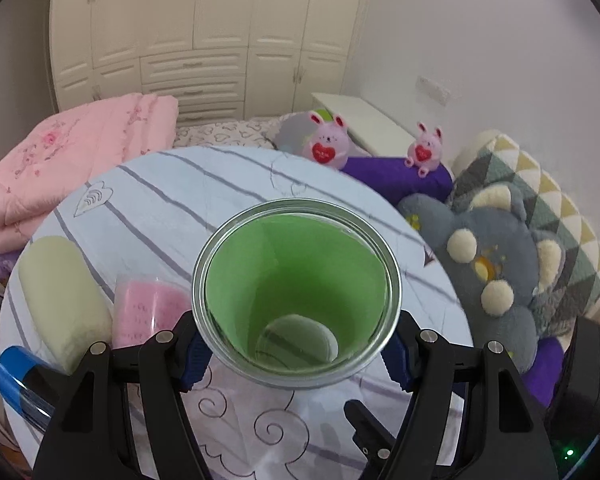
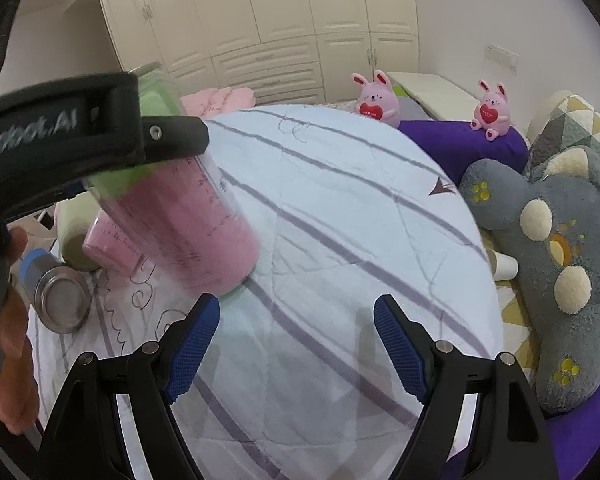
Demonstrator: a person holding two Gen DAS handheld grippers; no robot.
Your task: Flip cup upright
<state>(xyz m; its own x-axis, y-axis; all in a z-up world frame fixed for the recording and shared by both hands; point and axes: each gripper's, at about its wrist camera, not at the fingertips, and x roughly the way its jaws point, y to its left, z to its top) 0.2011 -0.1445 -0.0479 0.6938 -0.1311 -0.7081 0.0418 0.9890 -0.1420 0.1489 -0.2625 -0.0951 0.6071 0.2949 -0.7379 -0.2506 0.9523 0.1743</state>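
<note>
My left gripper point(image 1: 296, 344) is shut on a clear plastic cup point(image 1: 296, 292) with a green lining, its open mouth facing the camera. In the right wrist view the same cup point(image 2: 188, 216) looks green and pink, is held tilted by the left gripper point(image 2: 100, 132), and its base is close to the tablecloth. My right gripper point(image 2: 296, 344) is open and empty above the round table point(image 2: 340, 208), to the right of the cup.
On the table's left lie a pale cream cup point(image 1: 64, 292), a pink cup point(image 1: 148, 308) and a blue-capped steel bottle point(image 2: 56, 292). A grey plush toy point(image 2: 560, 264), purple cushion point(image 2: 460, 144) and two pink bunnies point(image 2: 376, 100) border the right side. A paper cup point(image 2: 504, 266) sits by the plush.
</note>
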